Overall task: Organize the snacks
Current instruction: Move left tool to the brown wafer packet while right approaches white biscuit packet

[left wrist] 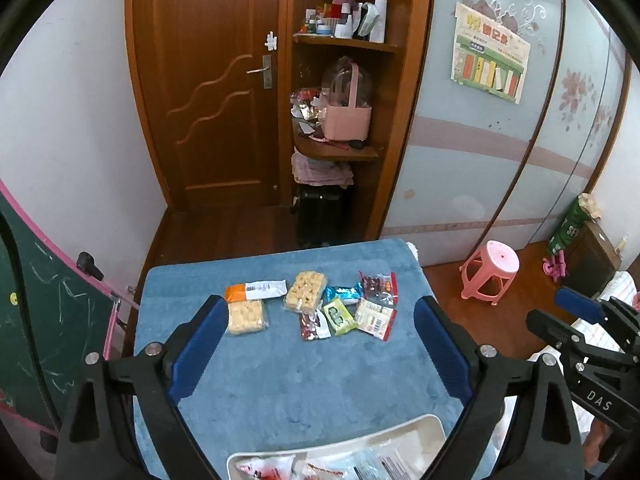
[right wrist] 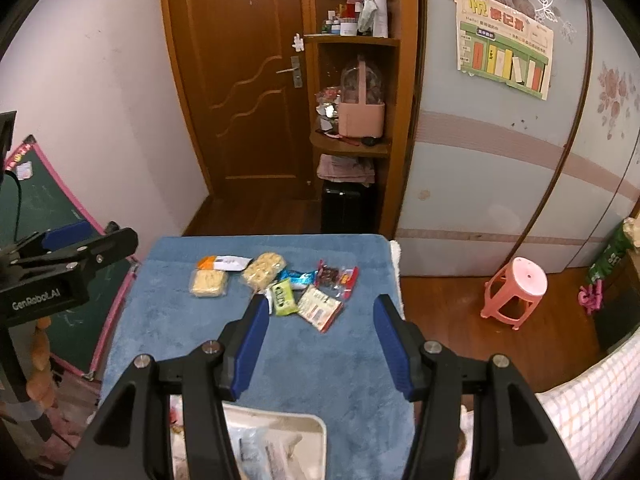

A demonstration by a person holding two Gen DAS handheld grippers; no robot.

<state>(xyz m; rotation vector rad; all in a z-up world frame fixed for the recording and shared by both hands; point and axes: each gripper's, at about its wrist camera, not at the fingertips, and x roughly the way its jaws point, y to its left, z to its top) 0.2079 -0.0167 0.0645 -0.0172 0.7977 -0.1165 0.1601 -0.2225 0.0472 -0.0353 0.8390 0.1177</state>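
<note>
On table [left wrist: 248, 380] far side lie approx 8 snack packets [left wrist: 306, 296]; white tray [left wrist: 432, 426] sits near edge. Left gripper [left wrist: 320, 344] wide open, right gripper [right wrist: 320, 344] half-open, both empty (hovering above). Take 1 packet at a time, pinch flat edges.

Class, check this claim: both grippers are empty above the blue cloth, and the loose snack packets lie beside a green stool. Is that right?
One detail is wrong. The stool is pink, not green, and the right wrist view shows it. Otherwise it holds: left gripper and right gripper are empty above the blue cloth.
</note>
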